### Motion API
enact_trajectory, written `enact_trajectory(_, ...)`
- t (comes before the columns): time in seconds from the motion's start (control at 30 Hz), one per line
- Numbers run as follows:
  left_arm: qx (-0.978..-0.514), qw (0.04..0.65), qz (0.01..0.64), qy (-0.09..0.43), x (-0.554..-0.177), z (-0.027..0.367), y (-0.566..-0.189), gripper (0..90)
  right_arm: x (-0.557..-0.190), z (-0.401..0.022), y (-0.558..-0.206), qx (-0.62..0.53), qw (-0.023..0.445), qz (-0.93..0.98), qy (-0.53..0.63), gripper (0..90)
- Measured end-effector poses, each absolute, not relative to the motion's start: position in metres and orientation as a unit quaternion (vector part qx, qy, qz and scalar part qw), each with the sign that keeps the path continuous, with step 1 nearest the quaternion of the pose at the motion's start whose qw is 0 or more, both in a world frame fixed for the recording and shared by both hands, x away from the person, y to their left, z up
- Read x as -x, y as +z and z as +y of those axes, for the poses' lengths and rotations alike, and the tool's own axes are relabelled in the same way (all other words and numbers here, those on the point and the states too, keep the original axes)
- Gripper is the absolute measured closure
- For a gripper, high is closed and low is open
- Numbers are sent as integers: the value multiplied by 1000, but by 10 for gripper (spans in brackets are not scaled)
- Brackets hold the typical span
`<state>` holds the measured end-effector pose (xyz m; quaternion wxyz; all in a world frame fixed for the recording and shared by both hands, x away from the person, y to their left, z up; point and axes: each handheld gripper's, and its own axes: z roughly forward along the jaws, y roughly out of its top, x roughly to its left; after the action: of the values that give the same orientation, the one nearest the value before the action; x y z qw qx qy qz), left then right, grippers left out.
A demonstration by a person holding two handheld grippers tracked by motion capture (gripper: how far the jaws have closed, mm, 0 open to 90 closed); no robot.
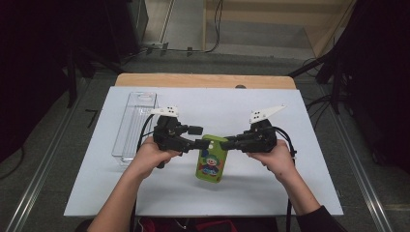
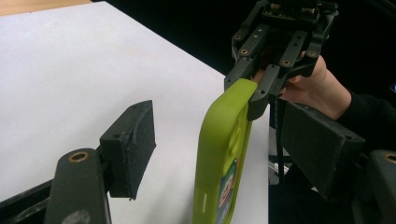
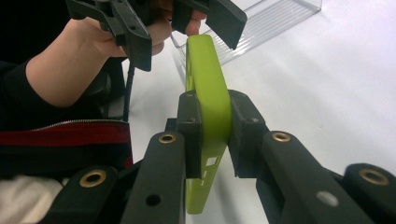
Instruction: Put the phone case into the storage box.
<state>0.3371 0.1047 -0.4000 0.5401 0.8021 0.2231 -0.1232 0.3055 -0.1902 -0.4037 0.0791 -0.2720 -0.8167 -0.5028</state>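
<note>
A lime-green phone case [image 1: 211, 164] with a cartoon picture on its face hangs tilted just above the white table top [image 1: 270, 111]. My right gripper [image 1: 227, 143] is shut on one upper edge of the case; in the right gripper view both pads [image 3: 191, 130] press on the green edge [image 3: 205, 70]. My left gripper [image 1: 198, 137] stands open around the opposite upper corner. In the left gripper view the case [image 2: 222, 149] sits between the pads [image 2: 133, 144] with a gap on each side, and my right gripper [image 2: 254, 91] clamps its far edge.
A clear plastic tray [image 1: 135, 123] lies lengthwise at the table's left side, just behind my left hand, and its corner [image 3: 261, 23] reaches into the right gripper view. A wooden strip edges the table's far side. Dark floor and cables surround the table.
</note>
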Motion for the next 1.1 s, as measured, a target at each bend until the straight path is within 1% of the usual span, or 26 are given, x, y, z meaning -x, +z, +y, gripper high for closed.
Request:
enact_trajectory(0.17, -805, 537, 226, -112, -335, 105, -398, 266, -306, -193, -402, 292, 74, -809, -504, 749)
enact_trajectory(0.3, -813, 527, 230, -89, -333, 104, -397, 266, -305, -196, -399, 309, 62, -806, -502, 749)
enact_trajectory(0.4, -816, 521, 238, -74, -332, 103, -396, 232, -305, -197, -397, 319, 59, -803, -500, 749)
enact_trajectory(0.63, -822, 513, 243, -53, -330, 100, -396, 232, -304, -198, -396, 344, 44, -801, -489, 749)
enact_trajectory(0.93, -809, 520, 269, -39, -327, 102, -393, 233, -302, -199, -394, 377, 17, -791, -483, 749)
enact_trajectory(1.1, -811, 515, 278, -13, -325, 101, -392, 234, -300, -199, -391, 395, 5, -778, -488, 749)
